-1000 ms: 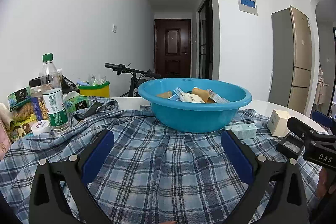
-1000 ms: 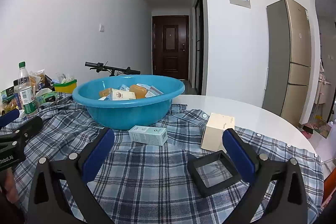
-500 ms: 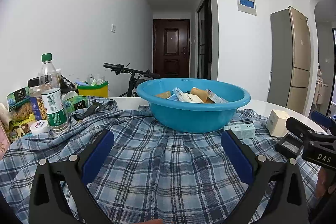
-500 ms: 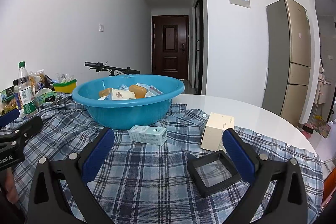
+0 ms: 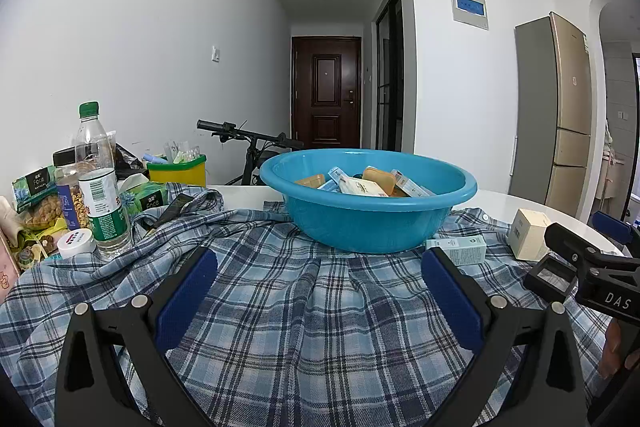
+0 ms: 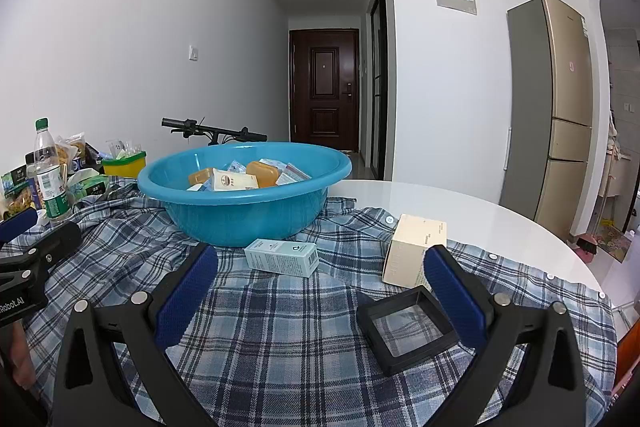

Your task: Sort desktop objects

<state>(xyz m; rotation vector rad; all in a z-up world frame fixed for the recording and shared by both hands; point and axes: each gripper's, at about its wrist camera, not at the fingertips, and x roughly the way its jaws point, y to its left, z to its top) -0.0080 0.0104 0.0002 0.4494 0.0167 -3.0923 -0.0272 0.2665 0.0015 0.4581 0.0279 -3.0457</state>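
Both the left hand-held gripper [image 5: 318,289] and right hand-held gripper [image 6: 320,287] hovered wide open, empty; loose plaid cloth [image 6: 280,327] risked snagging beneath the flat black frame [image 6: 408,331], lower right.

A basin [image 6: 244,215] sat on a cloth [image 6: 280,327] covering the table [image 6: 460,203], holding small packages. Just before it lay a carton [image 6: 281,257]; right of that stood a box [image 6: 412,251], with a frame [image 6: 408,331] nearer. A bottle [image 5: 100,183] stood far left.

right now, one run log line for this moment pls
left gripper: open, empty | right gripper: open, empty | loose on cloth: teal box, cream box, black frame | basin: part filled
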